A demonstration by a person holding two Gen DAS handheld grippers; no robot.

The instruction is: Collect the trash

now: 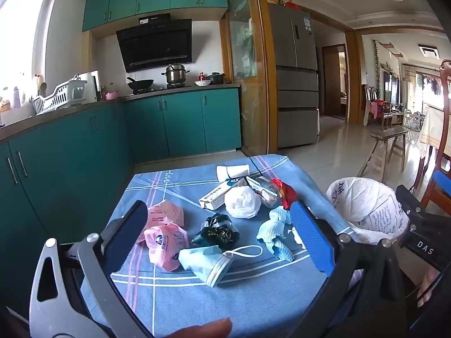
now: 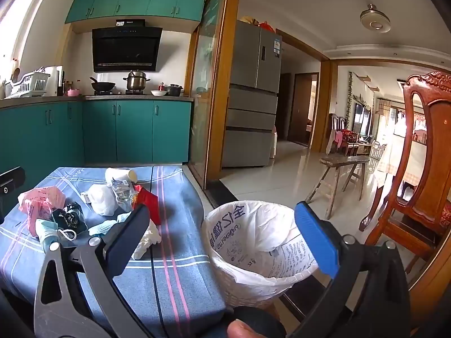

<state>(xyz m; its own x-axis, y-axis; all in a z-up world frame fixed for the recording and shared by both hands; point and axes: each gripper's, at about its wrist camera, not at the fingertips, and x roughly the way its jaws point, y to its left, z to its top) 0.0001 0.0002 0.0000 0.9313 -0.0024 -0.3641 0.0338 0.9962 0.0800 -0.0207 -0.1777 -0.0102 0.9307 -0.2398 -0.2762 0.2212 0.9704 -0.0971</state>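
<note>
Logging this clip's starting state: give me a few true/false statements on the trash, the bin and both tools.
1. Both tools are open and empty. True: left tool, right tool.
2. The bin already holds trash. False: only its white liner shows inside.
3. A face mask lies on the blue cloth. True.
4. The paper cup stands upright. False: it lies on its side.
5. The pink plastic bag is in the bin. False: it is on the cloth.

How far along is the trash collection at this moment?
Nothing looks done: the lined trash bin shows no trash inside. Nothing is in hand; left gripper and right gripper are open. Left: pink bags, face mask, paper cup, everything else.
</note>
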